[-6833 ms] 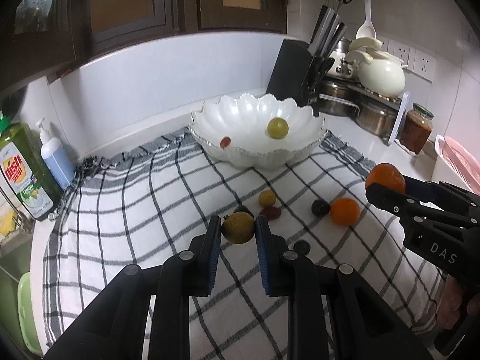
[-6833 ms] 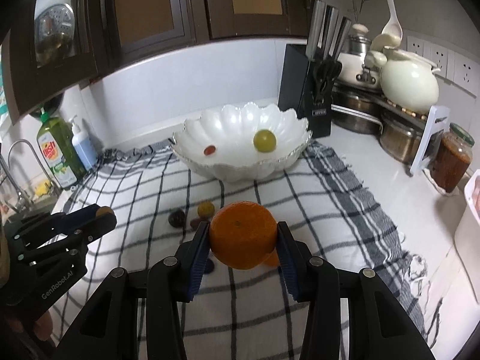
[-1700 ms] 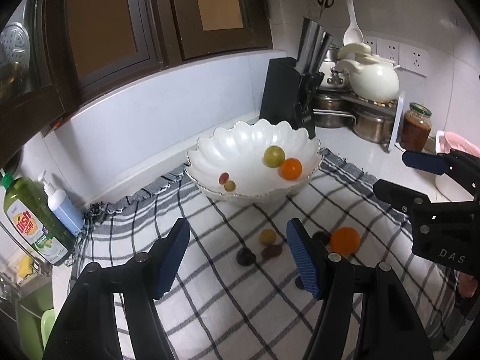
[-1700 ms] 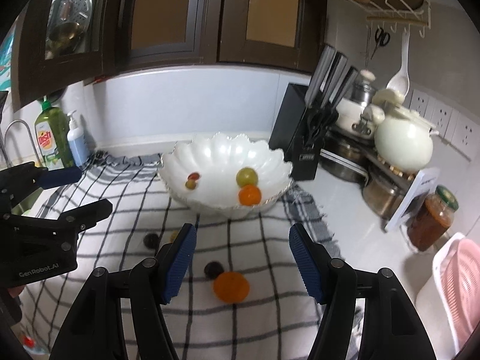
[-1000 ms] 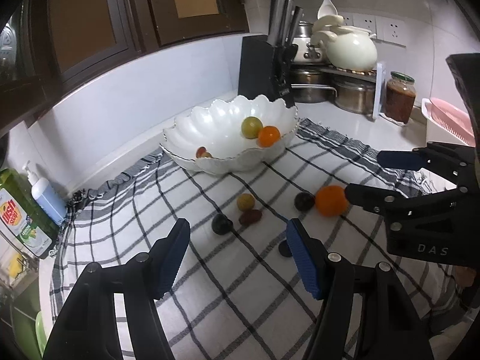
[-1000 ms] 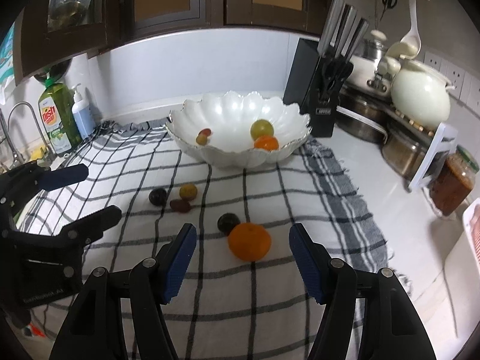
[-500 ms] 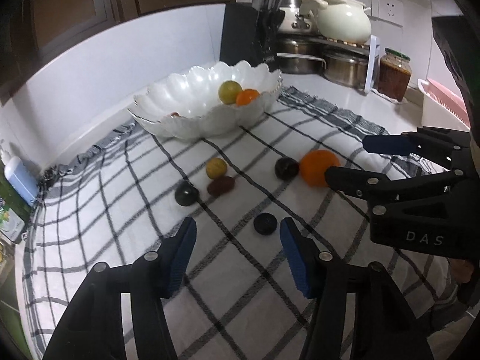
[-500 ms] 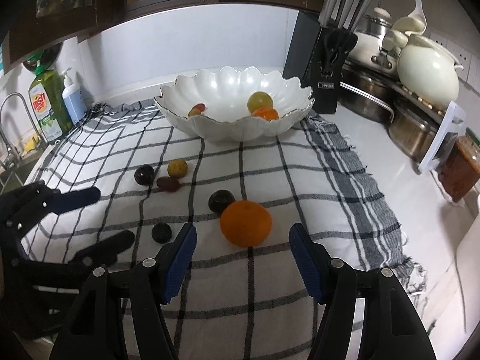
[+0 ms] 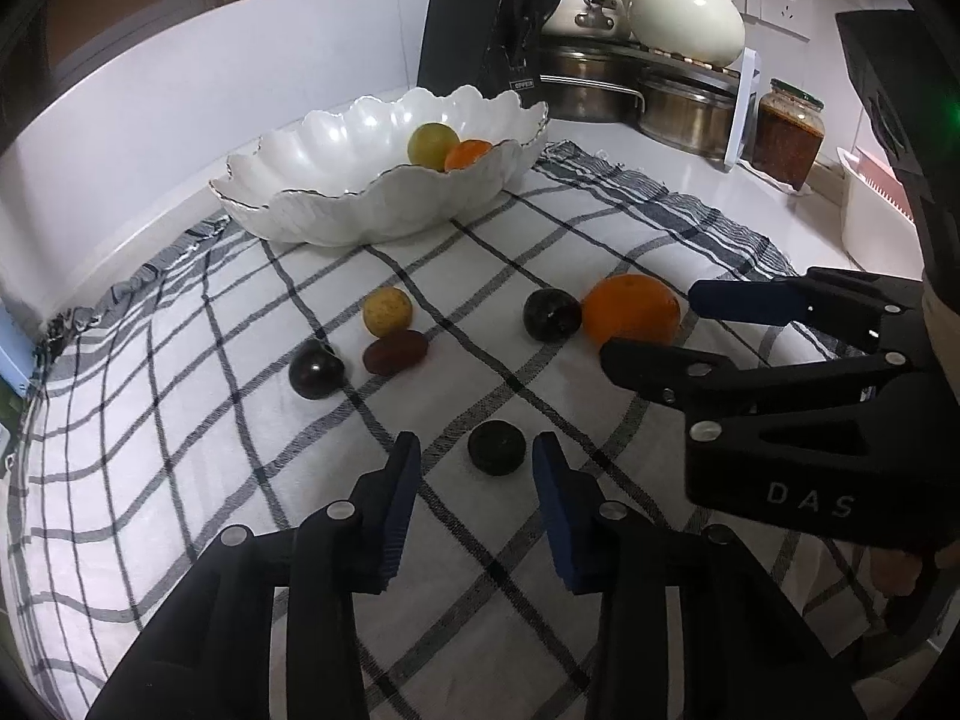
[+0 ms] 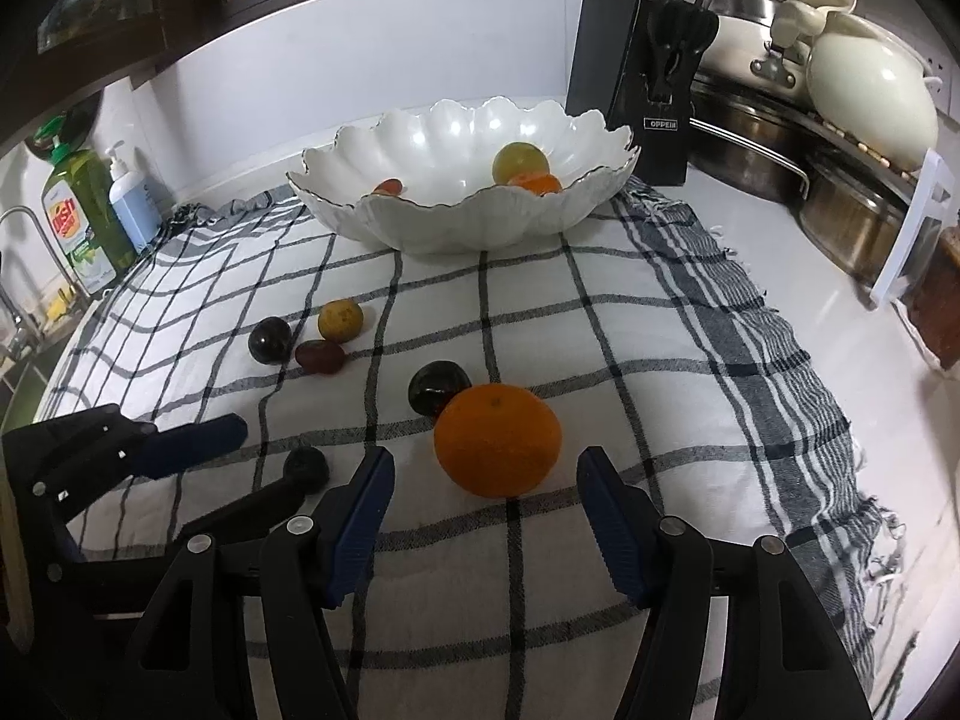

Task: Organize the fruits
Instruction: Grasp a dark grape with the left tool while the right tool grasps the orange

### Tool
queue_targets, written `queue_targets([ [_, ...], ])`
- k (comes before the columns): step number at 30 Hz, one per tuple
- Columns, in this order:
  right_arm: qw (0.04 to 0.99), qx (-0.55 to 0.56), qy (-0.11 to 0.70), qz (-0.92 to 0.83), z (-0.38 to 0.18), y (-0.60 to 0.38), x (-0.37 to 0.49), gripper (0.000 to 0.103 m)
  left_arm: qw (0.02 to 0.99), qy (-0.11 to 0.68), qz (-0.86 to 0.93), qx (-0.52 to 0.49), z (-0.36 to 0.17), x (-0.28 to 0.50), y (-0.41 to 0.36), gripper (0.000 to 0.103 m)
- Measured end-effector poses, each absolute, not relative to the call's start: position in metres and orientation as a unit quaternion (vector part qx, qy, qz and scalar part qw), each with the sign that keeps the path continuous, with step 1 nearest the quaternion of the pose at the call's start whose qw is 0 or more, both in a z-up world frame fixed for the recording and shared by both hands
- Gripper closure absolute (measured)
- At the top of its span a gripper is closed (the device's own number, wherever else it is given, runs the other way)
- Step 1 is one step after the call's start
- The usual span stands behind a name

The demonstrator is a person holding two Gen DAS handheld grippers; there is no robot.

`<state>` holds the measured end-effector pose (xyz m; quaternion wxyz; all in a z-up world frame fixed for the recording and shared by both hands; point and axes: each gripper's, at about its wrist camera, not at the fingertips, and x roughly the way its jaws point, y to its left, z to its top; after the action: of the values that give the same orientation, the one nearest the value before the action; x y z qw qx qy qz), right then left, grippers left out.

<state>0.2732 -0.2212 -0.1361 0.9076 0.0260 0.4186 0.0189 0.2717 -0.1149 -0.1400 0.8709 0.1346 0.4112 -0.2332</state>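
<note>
Left gripper [image 9: 471,462]: jaws open, straddling a dark fruit [image 9: 497,448] on the cloth [image 9: 180,450]. Right gripper [image 10: 486,480]: jaws open, just short of the orange [image 10: 498,439]. Bowl [image 10: 420,228] holds four fruits.

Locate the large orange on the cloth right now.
The large orange lies on the checked cloth just ahead of the open right gripper, a dark plum against its far-left side.

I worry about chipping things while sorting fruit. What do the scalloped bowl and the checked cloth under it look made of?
The scalloped bowl looks like glazed ceramic or porcelain: glossy white, bright highlights, thin dark rim line. It could be glass. The checked cloth looks like woven cotton: matte, wrinkled, with a fringed edge.
</note>
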Motion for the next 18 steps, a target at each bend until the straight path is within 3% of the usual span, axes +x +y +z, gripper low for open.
queue_targets([
  [18, 0.9, 0.034, 0.434, 0.021, -0.15, -0.225, 0.289, 0.054, 0.857, 0.446, -0.238, 0.102, -0.153, 0.286, -0.121, 0.08],
])
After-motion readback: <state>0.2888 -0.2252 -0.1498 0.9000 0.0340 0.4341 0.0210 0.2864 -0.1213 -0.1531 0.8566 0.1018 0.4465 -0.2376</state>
